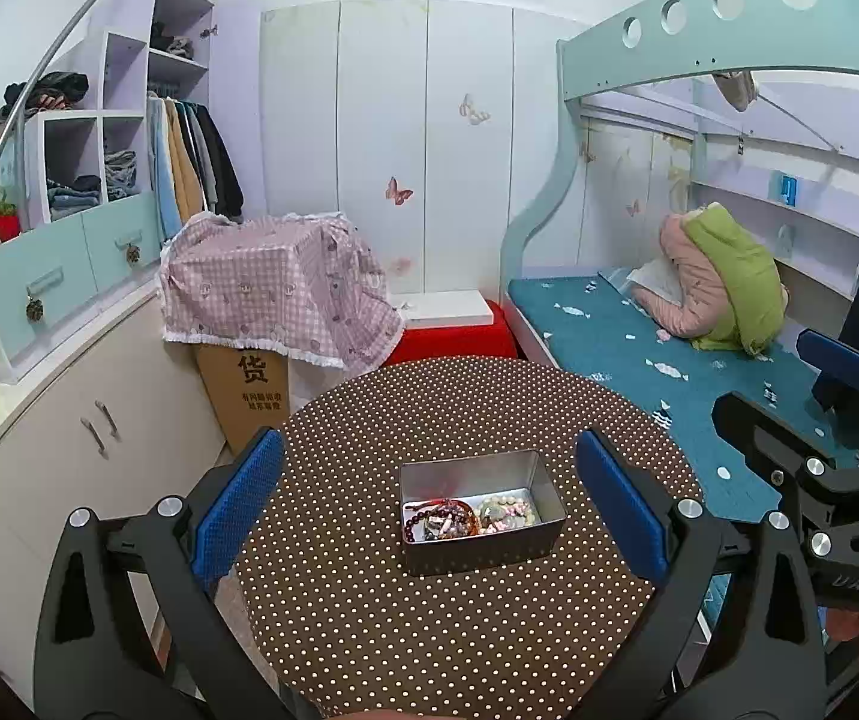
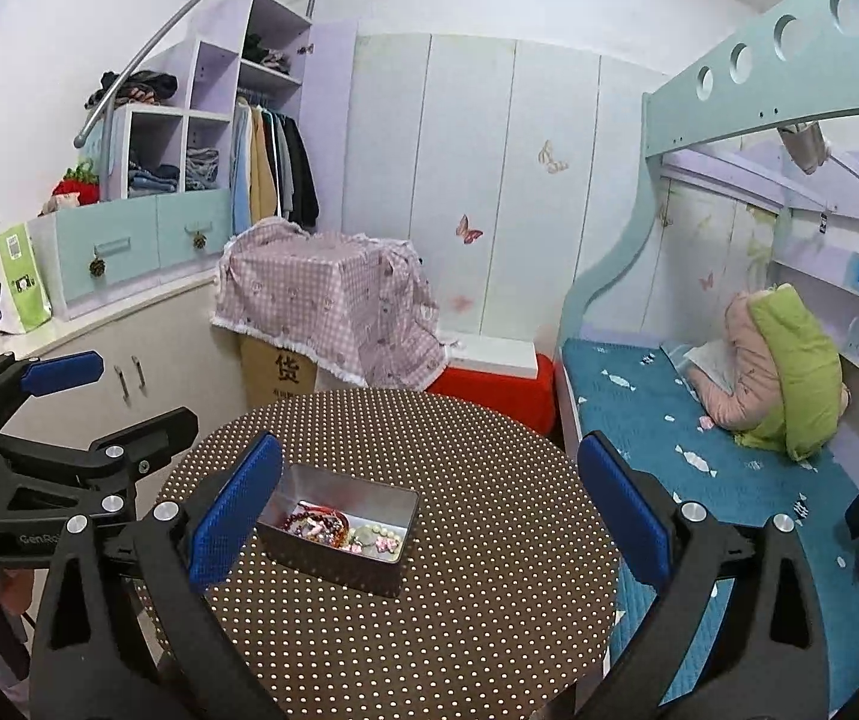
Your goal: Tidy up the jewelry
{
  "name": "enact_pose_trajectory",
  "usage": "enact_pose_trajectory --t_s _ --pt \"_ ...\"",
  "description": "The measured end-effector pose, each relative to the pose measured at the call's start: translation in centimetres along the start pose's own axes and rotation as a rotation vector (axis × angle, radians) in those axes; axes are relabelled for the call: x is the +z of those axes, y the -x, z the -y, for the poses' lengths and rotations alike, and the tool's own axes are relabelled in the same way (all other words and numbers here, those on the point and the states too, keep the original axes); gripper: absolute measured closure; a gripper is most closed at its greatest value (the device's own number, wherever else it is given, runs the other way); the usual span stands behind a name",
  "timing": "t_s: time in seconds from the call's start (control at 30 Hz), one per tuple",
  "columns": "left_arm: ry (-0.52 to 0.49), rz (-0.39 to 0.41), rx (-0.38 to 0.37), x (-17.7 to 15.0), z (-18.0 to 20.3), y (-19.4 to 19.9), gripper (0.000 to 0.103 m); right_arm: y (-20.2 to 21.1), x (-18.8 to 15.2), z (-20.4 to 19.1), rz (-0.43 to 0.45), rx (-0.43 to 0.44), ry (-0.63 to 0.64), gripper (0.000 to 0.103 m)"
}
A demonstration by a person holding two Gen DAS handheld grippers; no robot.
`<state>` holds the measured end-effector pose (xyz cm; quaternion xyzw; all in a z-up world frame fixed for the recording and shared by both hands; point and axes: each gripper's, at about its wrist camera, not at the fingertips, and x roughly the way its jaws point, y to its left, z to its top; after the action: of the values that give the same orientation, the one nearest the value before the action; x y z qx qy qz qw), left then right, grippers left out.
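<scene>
- Nearest, the left gripper (image 1: 429,510) stands with its blue pads spread wide and nothing between them; the right gripper (image 2: 429,516) is likewise agape and empty.
- Just beyond, at lower centre of both views, a metal tin (image 1: 480,513) sits on the round polka-dot table (image 1: 459,630), holding bead bracelets (image 1: 441,519).
- Farther back, a checked cloth (image 1: 279,288) drapes a cardboard box (image 1: 246,387) at centre left.
- At the right lies a teal bed (image 1: 639,330).

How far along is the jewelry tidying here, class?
Done: the bracelets and pale beads lie inside the metal tin on the dotted table. In hand: nothing; both the left hand-held gripper and right hand-held gripper are open, empty. Left: no jewelry visible outside the tin.
</scene>
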<state>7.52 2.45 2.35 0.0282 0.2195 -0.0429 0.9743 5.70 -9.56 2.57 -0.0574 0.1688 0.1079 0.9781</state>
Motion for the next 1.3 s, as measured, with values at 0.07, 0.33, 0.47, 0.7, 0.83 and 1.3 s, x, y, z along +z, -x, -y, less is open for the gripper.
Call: enact_pose_trajectory --t_s 0.07,0.33,0.47,0.7,0.83,1.3 --pt "0.002 0.003 0.0 0.1 0.1 0.2 0.005 0.3 0.0 -0.1 0.009 -0.004 0.001 0.008" --pt "0.017 0.009 0.01 0.3 0.2 0.7 0.005 0.8 0.0 -0.1 0.028 -0.008 -0.001 0.008" --pt "0.019 0.011 0.012 0.4 0.0 0.8 0.005 0.9 0.0 0.0 0.029 -0.003 -0.007 0.008" --pt "0.021 0.018 0.015 0.3 -0.2 1.1 0.005 1.1 0.1 0.0 0.033 -0.002 -0.005 0.008" --pt "0.022 0.02 0.014 0.4 -0.2 1.3 0.005 1.1 0.1 0.0 0.034 -0.001 -0.006 0.008" --pt "0.024 0.048 0.026 0.5 0.3 2.9 0.005 2.4 0.3 0.0 0.06 -0.001 0.005 0.008"
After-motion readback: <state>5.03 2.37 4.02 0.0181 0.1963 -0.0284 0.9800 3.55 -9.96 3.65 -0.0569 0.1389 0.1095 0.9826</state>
